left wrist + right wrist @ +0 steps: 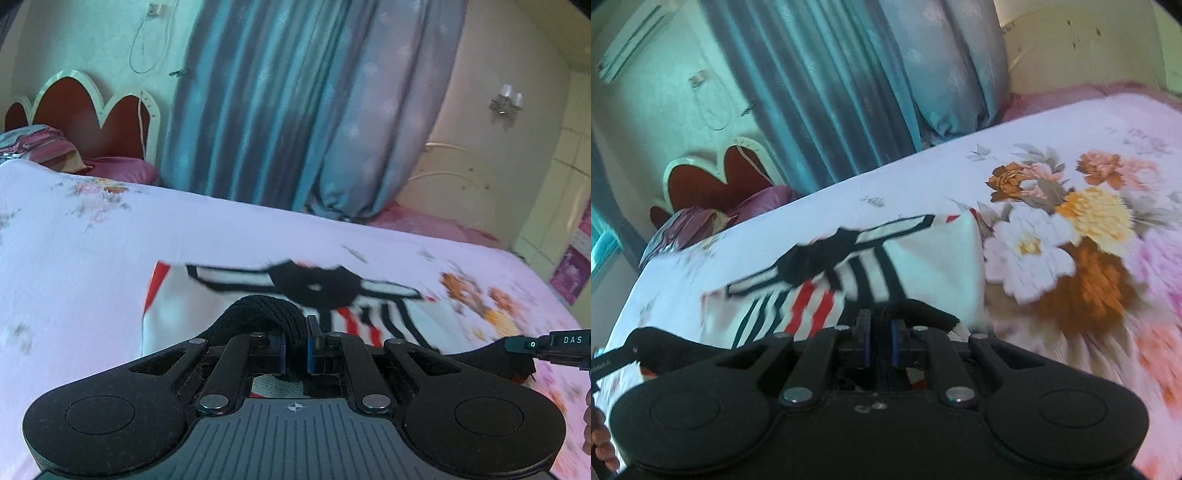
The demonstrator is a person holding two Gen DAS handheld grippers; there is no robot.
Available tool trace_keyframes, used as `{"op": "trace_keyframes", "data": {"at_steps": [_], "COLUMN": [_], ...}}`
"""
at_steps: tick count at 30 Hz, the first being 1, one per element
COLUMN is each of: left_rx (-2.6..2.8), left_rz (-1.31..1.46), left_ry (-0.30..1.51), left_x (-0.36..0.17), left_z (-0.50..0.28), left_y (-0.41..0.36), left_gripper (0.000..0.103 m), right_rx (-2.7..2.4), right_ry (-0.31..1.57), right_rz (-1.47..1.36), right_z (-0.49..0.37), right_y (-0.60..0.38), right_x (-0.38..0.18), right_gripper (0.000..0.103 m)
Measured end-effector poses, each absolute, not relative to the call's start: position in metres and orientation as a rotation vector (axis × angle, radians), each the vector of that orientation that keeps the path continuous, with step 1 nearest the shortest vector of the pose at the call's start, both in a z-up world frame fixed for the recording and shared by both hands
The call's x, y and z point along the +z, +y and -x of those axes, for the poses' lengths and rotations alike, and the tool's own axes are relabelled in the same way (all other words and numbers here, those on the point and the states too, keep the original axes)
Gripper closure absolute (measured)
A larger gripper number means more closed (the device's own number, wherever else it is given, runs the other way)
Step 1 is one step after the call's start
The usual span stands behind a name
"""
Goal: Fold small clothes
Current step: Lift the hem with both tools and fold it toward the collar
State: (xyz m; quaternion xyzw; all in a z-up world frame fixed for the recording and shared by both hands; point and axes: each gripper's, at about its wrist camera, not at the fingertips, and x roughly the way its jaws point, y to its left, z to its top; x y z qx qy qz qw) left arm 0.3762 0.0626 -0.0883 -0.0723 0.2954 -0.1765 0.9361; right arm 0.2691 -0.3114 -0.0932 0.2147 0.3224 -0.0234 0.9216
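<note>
Left gripper (295,343): clamped on shirt (207,295) hem.
Right gripper (880,341): clamped likewise.
Collar (314,286): far of both; fold runs near-to-far.

Both views daylit, soft, with cool teal cast; we see light glowing through curtain (280,110) in upper centre. Motion blur smears striped garment (314,291) and floral bedspread (1071,236), strongest toward right edge. Fisheye bends walls and bed edge; dark vignette in upper corners. Black gripper bodies along bottom sharp, underexposed. No hard shadows, no glare.
</note>
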Motion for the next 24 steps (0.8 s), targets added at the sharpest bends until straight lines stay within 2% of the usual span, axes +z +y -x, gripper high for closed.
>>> {"op": "trace_keyframes", "data": {"at_steps": [6, 11, 12, 13, 17, 18, 20, 21, 22, 24], "left_rx": [-0.298, -0.263, -0.263, -0.258, -0.273, -0.277, -0.267, -0.245, -0.228, -0.242], "left_rz": [0.118, 0.096, 0.096, 0.092, 0.061, 0.056, 0.047, 0.035, 0.026, 0.005], "left_ry": [0.691, 0.745, 0.759, 0.771, 0.799, 0.799, 0.79, 0.773, 0.738, 0.696], "left_x": [-0.119, -0.138, -0.141, -0.144, -0.152, -0.152, -0.149, -0.146, -0.142, -0.134], "left_z": [-0.45, -0.477, -0.48, -0.482, -0.486, -0.485, -0.484, -0.482, -0.478, -0.474], "left_y": [0.035, 0.03, 0.03, 0.029, 0.027, 0.028, 0.031, 0.033, 0.035, 0.04], "left_gripper": [0.094, 0.094, 0.094, 0.094, 0.091, 0.086, 0.054, 0.02, 0.011, 0.011], "right_rx": [-0.051, -0.05, -0.055, -0.061, -0.066, -0.064, -0.062, -0.061, -0.058, -0.053], "right_ry": [0.744, 0.789, 0.792, 0.798, 0.823, 0.822, 0.815, 0.806, 0.798, 0.791], "right_rz": [-0.482, -0.482, -0.492, -0.497, -0.501, -0.493, -0.465, -0.45, -0.439, -0.42], "right_z": [-0.35, -0.38, -0.384, -0.388, -0.4, -0.401, -0.402, -0.402, -0.401, -0.401], "right_y": [-0.332, -0.339, -0.342, -0.344, -0.35, -0.35, -0.35, -0.35, -0.35, -0.351], "right_x": [-0.125, -0.142, -0.145, -0.147, -0.155, -0.154, -0.151, -0.149, -0.147, -0.143], "right_gripper": [0.093, 0.092, 0.09, 0.084, 0.077, 0.072, 0.054, 0.045, 0.045, 0.045]}}
